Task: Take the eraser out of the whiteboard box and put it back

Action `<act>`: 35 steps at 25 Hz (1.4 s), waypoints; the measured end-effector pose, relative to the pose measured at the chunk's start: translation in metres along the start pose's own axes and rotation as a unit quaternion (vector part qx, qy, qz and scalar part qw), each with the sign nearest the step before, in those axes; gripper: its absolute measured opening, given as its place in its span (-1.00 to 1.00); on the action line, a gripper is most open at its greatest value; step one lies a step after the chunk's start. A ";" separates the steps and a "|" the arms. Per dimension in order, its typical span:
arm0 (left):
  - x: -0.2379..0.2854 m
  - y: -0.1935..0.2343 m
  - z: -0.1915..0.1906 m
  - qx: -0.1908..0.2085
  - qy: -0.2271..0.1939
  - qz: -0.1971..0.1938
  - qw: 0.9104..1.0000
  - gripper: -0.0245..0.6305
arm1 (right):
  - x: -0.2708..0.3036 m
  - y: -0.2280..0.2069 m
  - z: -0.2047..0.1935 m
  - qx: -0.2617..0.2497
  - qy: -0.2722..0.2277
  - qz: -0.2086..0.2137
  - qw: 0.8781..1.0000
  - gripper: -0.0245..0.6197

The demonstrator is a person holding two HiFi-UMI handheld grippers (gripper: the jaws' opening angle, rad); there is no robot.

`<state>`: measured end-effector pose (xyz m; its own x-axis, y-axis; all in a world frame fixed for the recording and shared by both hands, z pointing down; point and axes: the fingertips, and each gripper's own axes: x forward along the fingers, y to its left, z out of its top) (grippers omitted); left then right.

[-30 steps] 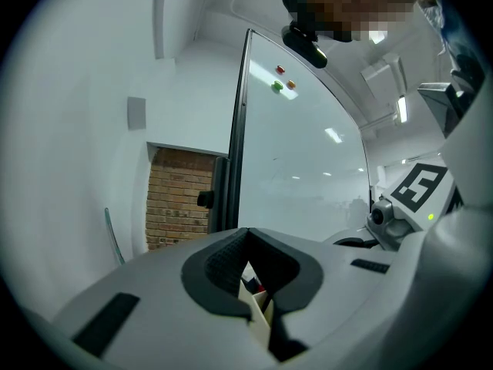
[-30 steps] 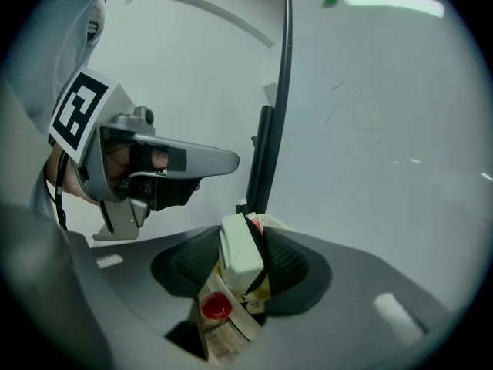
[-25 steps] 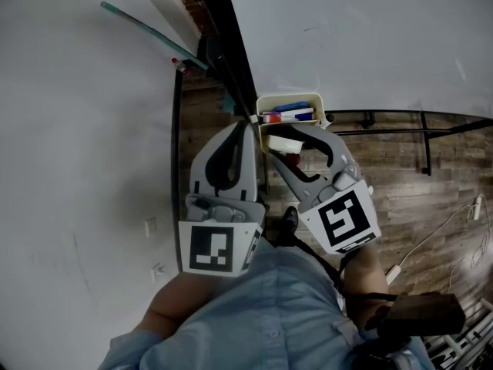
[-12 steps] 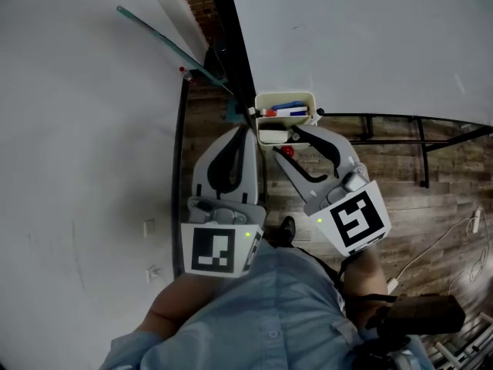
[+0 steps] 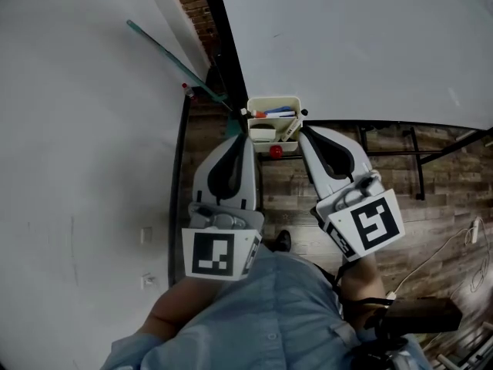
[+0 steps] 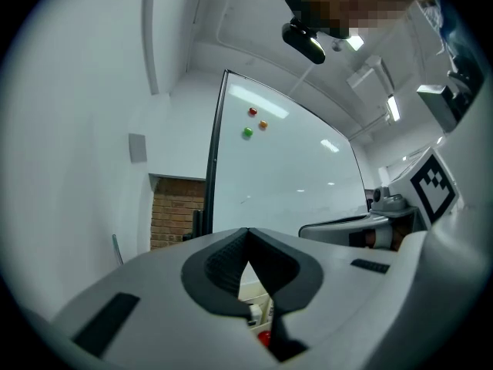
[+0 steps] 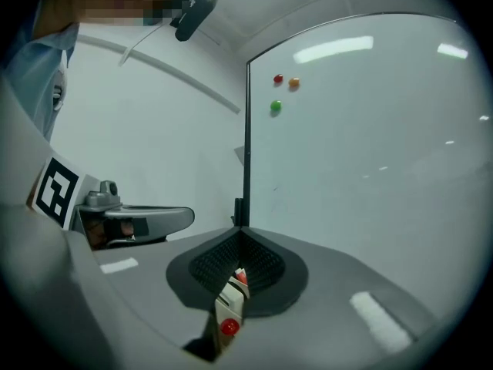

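Whiteboard (image 5: pixel 370 45) behind | eraser (image 5: pixel 263 134) in box (image 5: pixel 273 101) | right tool (image 5: pixel 302 131) just closed, empty

Glossy whiteboard (image 5: pixel 347 45), plastic box (image 5: pixel 273 100), wood-plank floor (image 5: pixel 291 195) (matt)

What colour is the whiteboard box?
Cream, close to off-white. The whiteboard box shows best in the head view.

Whiteboard (image 7: pixel 370 153) with red magnet (image 7: pixel 278 78), orange magnet (image 7: pixel 293 83), green magnet (image 7: pixel 275 106); brick wall (image 6: pixel 171 210) to its left; wooden floor (image 5: pixel 431 183); teal rod (image 5: pixel 166 56), possibly a ruler.
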<state>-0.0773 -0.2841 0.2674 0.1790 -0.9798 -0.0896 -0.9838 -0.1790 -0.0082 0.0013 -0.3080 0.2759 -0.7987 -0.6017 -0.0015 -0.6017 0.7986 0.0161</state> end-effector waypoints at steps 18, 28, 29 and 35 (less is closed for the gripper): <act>-0.003 -0.014 0.013 0.015 -0.019 -0.001 1.000 -0.91 | -0.021 -0.009 0.023 -0.002 -0.037 -0.027 0.999 -0.92; 0.000 -0.015 0.013 0.014 -0.016 -0.004 1.000 -0.91 | -0.019 -0.010 0.025 -0.002 -0.041 -0.022 0.999 -0.92; 0.000 -0.015 0.013 0.015 -0.016 -0.004 1.000 -0.91 | -0.019 -0.010 0.025 -0.001 -0.041 -0.022 0.999 -0.92; 0.002 -0.015 0.013 0.017 -0.016 -0.004 1.000 -0.91 | -0.019 -0.011 0.024 0.004 -0.042 -0.021 0.999 -0.92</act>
<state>-0.0623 -0.2818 0.2547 0.1872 -0.9747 -0.1221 -0.9821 -0.1832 -0.0436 0.0231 -0.3054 0.2517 -0.7701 -0.6322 -0.0853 -0.6349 0.7725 0.0065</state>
